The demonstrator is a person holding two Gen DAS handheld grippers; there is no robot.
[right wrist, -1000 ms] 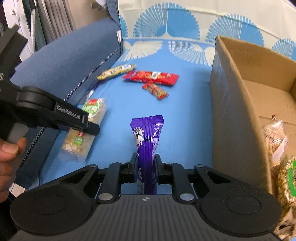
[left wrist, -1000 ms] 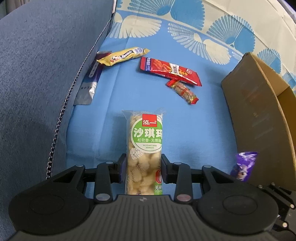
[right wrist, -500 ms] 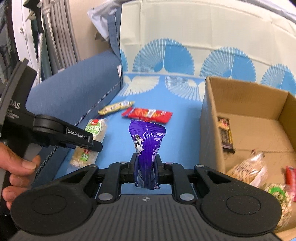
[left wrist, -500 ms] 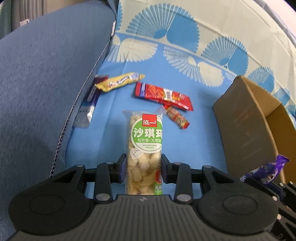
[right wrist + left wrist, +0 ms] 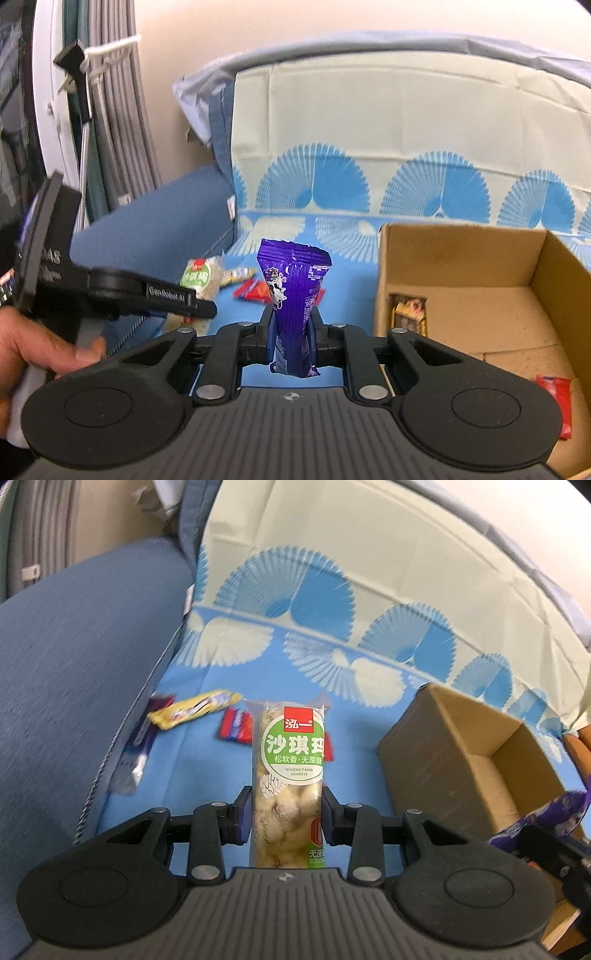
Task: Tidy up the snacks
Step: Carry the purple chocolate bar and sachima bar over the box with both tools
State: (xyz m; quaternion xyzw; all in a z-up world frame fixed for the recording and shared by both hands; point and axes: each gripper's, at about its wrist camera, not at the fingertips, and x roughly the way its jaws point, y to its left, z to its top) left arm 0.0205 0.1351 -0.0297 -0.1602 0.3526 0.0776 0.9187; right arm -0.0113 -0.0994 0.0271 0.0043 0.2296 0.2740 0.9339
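- Blue sofa seat under a sheet [image 5: 192,771] printed with blue and cream fans; the blue sofa arm [image 5: 74,672] rises at the left of the left wrist view
- Left claw [image 5: 287,812] is clamped on a clear sachima pack [image 5: 288,775] with a green label, which stands upright between the pads, lifted off the sheet
- Right claw [image 5: 291,338] is pinched almost closed on a purple snack packet [image 5: 293,291], held upright above the seat; its top end flares wide
- Cardboard box [image 5: 461,254] sits open on the seat to the right of both claws; inside it lie a brown-and-gold bar [image 5: 408,314] against the near left corner and a red packet [image 5: 554,402] near the front
- Still on the sheet: a yellow wrapped bar [image 5: 192,712], a red packet [image 5: 236,729] partly hidden behind the sachima pack, and a silvery pouch [image 5: 133,764] lying against the sofa arm
- A hand [image 5: 40,354] grips the left tool's handle at the left edge of the right wrist view
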